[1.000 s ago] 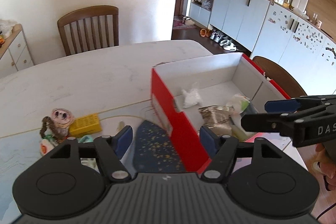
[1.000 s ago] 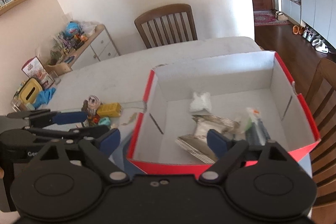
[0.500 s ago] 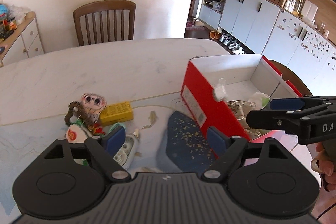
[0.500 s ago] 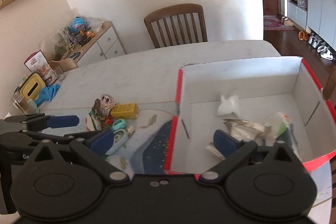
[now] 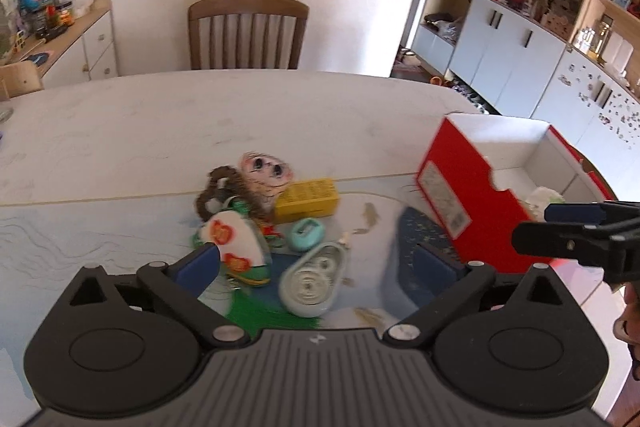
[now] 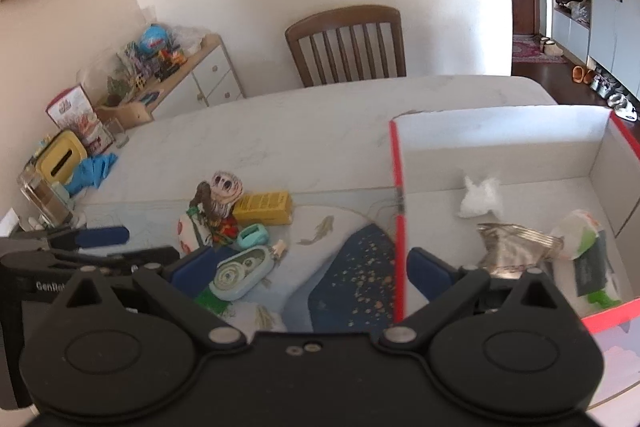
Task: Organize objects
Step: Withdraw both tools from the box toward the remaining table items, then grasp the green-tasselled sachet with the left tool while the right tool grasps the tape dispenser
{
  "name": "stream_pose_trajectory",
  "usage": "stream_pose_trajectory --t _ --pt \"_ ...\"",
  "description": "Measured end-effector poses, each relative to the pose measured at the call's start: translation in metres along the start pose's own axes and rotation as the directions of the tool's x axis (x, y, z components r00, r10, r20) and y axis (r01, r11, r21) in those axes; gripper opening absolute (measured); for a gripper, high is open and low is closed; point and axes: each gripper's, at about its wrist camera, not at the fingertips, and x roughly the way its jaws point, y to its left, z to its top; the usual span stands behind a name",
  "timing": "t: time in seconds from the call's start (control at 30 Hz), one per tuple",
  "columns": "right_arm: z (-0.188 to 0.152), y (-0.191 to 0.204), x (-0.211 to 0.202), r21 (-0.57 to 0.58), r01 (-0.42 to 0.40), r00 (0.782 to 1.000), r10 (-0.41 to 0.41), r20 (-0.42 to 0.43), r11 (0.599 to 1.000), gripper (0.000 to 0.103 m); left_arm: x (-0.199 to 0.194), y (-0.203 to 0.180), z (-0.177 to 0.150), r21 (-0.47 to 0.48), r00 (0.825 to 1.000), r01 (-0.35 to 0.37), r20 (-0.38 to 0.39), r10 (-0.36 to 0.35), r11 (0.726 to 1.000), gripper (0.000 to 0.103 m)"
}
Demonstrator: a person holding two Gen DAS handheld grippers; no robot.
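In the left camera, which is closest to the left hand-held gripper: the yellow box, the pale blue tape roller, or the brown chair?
1. Pale blue tape roller, just ahead of the left hand-held gripper.
2. Yellow box, behind the toy pile.
3. Brown chair, past the table's far edge.

Left gripper [image 5: 320, 263] at the 6 o'clock edge, jaws opening, blue pads wide apart with nothing pressed between them. Just beyond the pads, a cluster on the pale table [image 5: 160, 131]: pale blue correction-tape dispenser [image 5: 312, 281] at centre, small teal item [image 5: 306, 233] at its 12 o'clock, yellow box [image 5: 310, 201] further on at 12, white pouch with orange prints [image 5: 234, 241] at 9 o'clock, brown plush with a pink face [image 5: 244, 183] at 11. Red box [image 5: 456, 203], white inside, open, at 3 o'clock of the cluster. Right gripper [image 5: 576, 227] at the 3 o'clock frame edge, in front of the box. Wooden chair [image 5: 248, 31] at 12 o'clock behind the table
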Motion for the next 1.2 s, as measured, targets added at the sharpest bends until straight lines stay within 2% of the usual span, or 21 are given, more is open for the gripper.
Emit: stream_pose_trajectory --t 0.13,0.23,0.33,0.47,0.73,0.87,1.07,1.2 --pt "-0.003 0.018 0.014 -0.055 -0.033 0.999 0.031 -0.031 0.998 0.099 0.012 0.015 -0.001 0.01 0.998 0.003 -0.056 -0.002 1.0 0.103" --pt "-0.007 0.032 0.027 -0.088 -0.056 0.996 0.05 -0.069 0.994 0.099 0.021 0.024 -0.005 0.015 0.999 -0.022 -0.049 0.023 1.0 0.103" --pt "-0.011 0.044 0.044 -0.121 -0.05 0.992 0.036 -0.117 0.991 0.099 0.032 0.035 -0.004 0.003 0.998 -0.033 -0.06 0.033 0.999 0.103" --pt "-0.018 0.056 0.072 -0.137 -0.061 0.979 0.033 -0.199 0.989 0.089 0.046 0.049 0.0 -0.022 0.997 -0.049 -0.068 0.048 0.999 0.103" --pt "-0.026 0.075 0.109 -0.146 -0.075 0.969 0.038 -0.243 0.986 0.086 0.074 0.064 0.007 -0.031 0.993 -0.033 -0.115 0.029 0.999 0.103" --pt "-0.024 0.076 0.127 -0.101 -0.068 0.966 0.04 -0.254 0.993 0.086 0.087 0.069 0.012 -0.048 0.991 -0.033 -0.135 0.026 0.998 0.103" --pt "-0.022 0.083 0.148 -0.067 -0.065 0.964 0.045 -0.262 0.996 0.085 0.1 0.073 0.012 -0.047 0.988 -0.021 -0.153 0.013 0.999 0.102" --pt "-0.022 0.09 0.157 -0.084 -0.049 0.965 0.026 -0.261 0.995 0.084 0.104 0.072 0.01 -0.034 0.988 -0.006 -0.151 0.001 0.999 0.101"
